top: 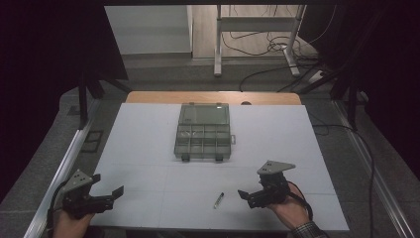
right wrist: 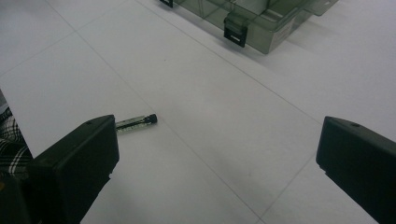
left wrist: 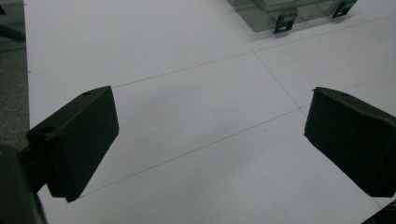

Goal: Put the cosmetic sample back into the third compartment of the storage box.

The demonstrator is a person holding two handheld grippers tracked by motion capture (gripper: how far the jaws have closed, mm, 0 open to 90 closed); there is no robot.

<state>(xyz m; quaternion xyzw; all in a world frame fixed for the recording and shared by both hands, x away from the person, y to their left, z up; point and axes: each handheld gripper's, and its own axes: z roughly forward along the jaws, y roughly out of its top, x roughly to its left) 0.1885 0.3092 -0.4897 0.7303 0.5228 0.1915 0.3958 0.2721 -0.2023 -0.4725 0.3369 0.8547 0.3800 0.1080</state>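
two matte black grippers w/ blocky jaws, left gripper [top: 105, 193] & right gripper [top: 257, 194], grey 3-cornered plate on each, black cable trailing, small screw holes, plaid cuff on right hand [top: 289, 208]

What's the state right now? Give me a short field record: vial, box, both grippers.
vial: small vial lying flat on the white table, near edge, untouched
box: clear compartment box at table centre, lid open
left gripper: left gripper jaws open, holding nothing
right gripper: right gripper jaws open, holding nothing, just right of the vial
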